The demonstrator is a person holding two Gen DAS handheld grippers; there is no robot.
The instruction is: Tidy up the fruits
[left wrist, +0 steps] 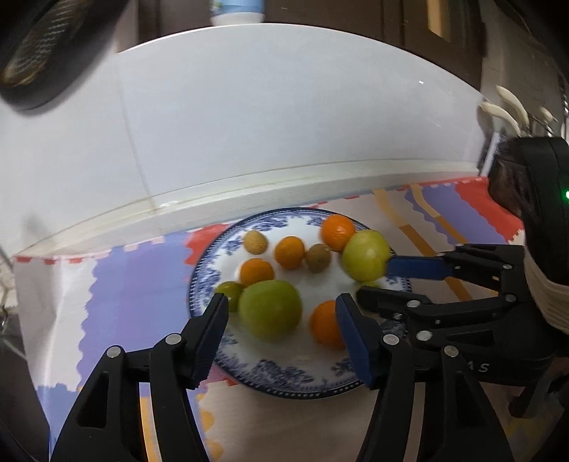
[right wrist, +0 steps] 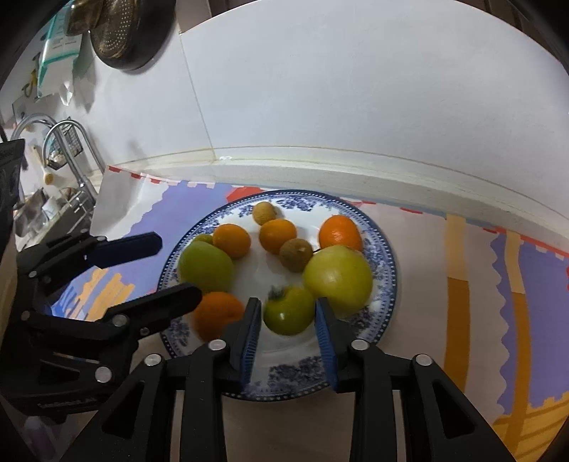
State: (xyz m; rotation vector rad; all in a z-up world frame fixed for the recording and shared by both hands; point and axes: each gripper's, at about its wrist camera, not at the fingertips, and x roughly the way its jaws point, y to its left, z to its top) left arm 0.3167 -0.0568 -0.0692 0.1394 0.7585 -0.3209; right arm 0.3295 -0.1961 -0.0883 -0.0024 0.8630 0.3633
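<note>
A blue-and-white plate (left wrist: 249, 369) (right wrist: 380, 256) holds several fruits: green apples, oranges and small brown fruits. My left gripper (left wrist: 281, 312) is open around a large green apple (left wrist: 270, 309), its fingers either side without touching; an orange (left wrist: 325, 323) lies by its right finger. My right gripper (right wrist: 288, 316) is open around a small green fruit (right wrist: 288, 311) with a dark stem end. A big yellow-green apple (right wrist: 338, 279) touches the right finger's outer side. The right gripper also shows in the left wrist view (left wrist: 377, 280), the left gripper in the right wrist view (right wrist: 177, 266).
The plate sits on a patterned mat (left wrist: 135, 270) (right wrist: 480, 284) against a white wall ledge (left wrist: 249, 184). A sink faucet (right wrist: 60, 142) and dish rack stand at the left. A dark pan (right wrist: 124, 32) hangs on the wall.
</note>
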